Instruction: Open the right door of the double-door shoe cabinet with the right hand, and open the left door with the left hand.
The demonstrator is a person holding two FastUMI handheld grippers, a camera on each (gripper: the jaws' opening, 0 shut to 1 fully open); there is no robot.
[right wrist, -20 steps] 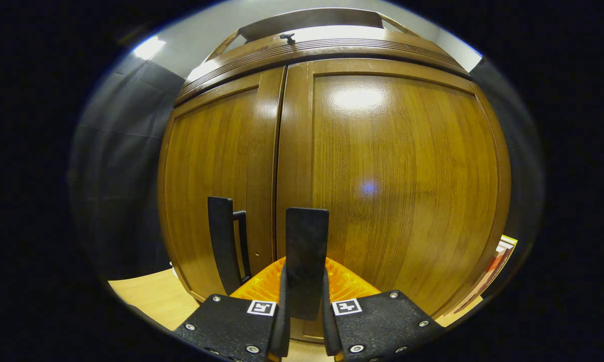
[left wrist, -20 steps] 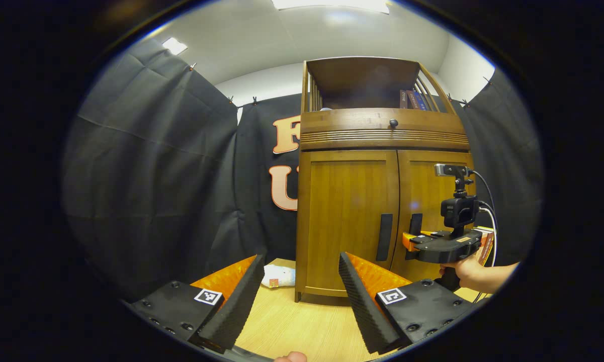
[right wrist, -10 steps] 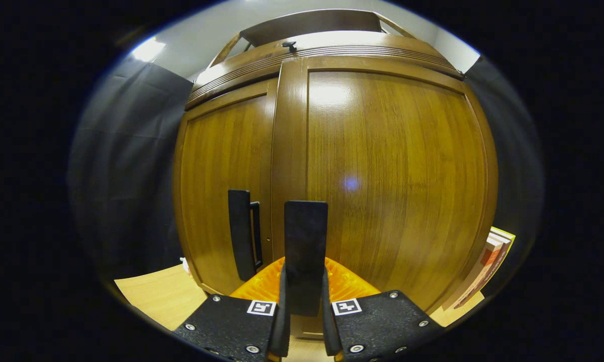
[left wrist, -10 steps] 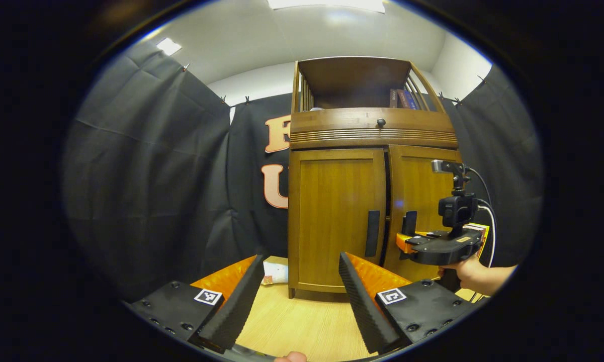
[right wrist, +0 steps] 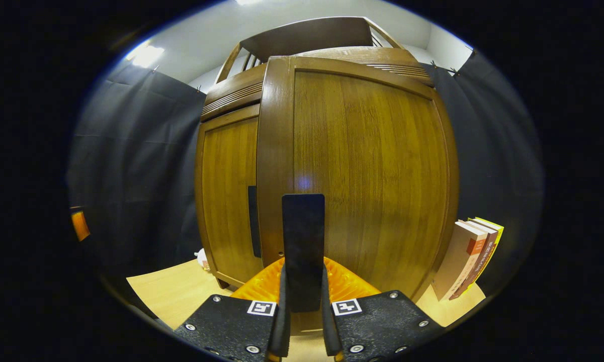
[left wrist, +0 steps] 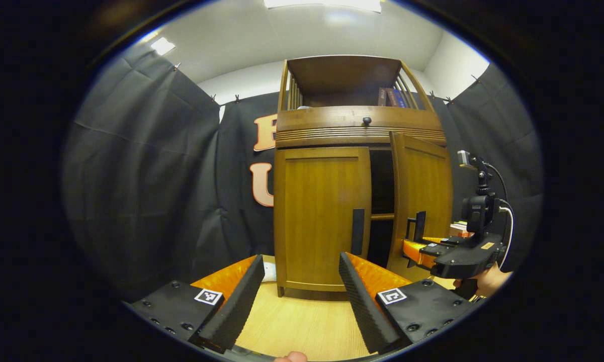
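A brown wooden shoe cabinet (left wrist: 359, 123) stands on the light wood floor. Its right door (left wrist: 422, 196) is swung partly outward, leaving a dark gap beside it. The left door (left wrist: 322, 216) is closed, and its dark vertical handle (left wrist: 357, 232) stands free. My right gripper (right wrist: 303, 291) is shut on the right door's dark handle (right wrist: 303, 241), with the door panel (right wrist: 362, 176) close ahead. In the left gripper view the right gripper (left wrist: 420, 246) and a hand (left wrist: 488, 281) are beside that door. My left gripper (left wrist: 299, 286) is open, back from the cabinet, holding nothing.
Several books (right wrist: 470, 256) lean against the cabinet's right side. More books (left wrist: 390, 96) stand on the open top shelf above a drawer knob (left wrist: 366, 120). A small white thing (left wrist: 267, 271) lies on the floor (left wrist: 302, 322) at the cabinet's left foot. Black cloth walls surround the booth.
The right door has swung outward with my right gripper holding its handle, opening a dark gap. My left gripper's view has shifted, so the cabinet sits a little more to the left.
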